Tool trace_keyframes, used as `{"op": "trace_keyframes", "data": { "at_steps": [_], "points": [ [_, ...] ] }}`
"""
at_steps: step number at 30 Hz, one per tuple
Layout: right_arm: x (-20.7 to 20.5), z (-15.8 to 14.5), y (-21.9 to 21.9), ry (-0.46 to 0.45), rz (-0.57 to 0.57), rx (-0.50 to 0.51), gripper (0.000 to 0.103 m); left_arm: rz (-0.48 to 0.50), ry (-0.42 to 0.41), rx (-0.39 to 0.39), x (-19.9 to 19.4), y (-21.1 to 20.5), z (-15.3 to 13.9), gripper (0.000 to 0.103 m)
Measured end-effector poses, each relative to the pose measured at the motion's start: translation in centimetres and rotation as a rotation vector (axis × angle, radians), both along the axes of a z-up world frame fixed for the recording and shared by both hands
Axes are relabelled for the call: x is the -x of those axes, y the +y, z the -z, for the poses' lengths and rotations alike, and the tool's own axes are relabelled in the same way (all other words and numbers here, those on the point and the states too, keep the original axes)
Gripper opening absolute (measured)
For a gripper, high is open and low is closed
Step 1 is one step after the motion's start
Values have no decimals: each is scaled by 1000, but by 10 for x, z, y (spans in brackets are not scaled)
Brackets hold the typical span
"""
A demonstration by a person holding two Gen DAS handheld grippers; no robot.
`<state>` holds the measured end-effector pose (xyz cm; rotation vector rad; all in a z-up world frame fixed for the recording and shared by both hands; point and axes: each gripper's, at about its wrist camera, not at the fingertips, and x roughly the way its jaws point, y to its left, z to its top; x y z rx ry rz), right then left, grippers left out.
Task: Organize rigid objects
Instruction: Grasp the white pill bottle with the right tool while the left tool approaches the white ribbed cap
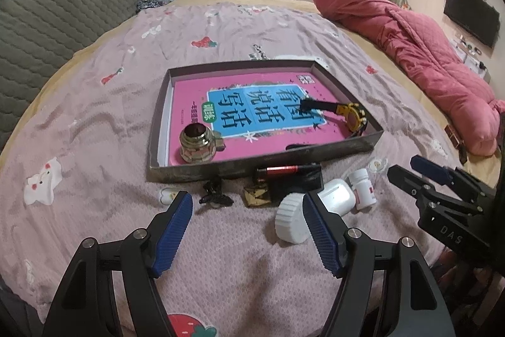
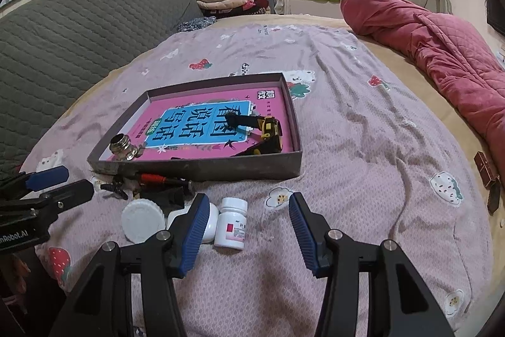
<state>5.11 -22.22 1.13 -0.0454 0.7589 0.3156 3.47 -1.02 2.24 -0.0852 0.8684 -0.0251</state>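
Sorting is partly done: the shallow tray [image 1: 347, 144] on the bedspread [image 1: 126, 122] already carries a pink book [image 1: 195, 93], a metal fitting [image 1: 196, 144] and a yellow watch [image 1: 353, 116], while a cluster of loose items lies just outside its near wall. You hold both tools released: the left gripper [image 1: 247, 229] and the right gripper [image 2: 246, 231] stand with jaws wide and nothing between the pads. Judge the white pill bottle [image 2: 232, 223], lying near the right gripper's left pad, as the likely next pick. Close on its body, lift clear of the tray's near wall, then lower inside. Open bedspread lies to the right; the white cap [image 2: 142, 225] and the left gripper crowd the left.
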Motion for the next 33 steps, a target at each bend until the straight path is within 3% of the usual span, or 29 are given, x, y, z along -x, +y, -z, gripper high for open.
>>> {"op": "trace_keyframes", "data": {
  "at_steps": [33],
  "points": [
    [-7,32,24,97,-65,63,52,97,119,42,-13,-16,49,74]
  ]
}}
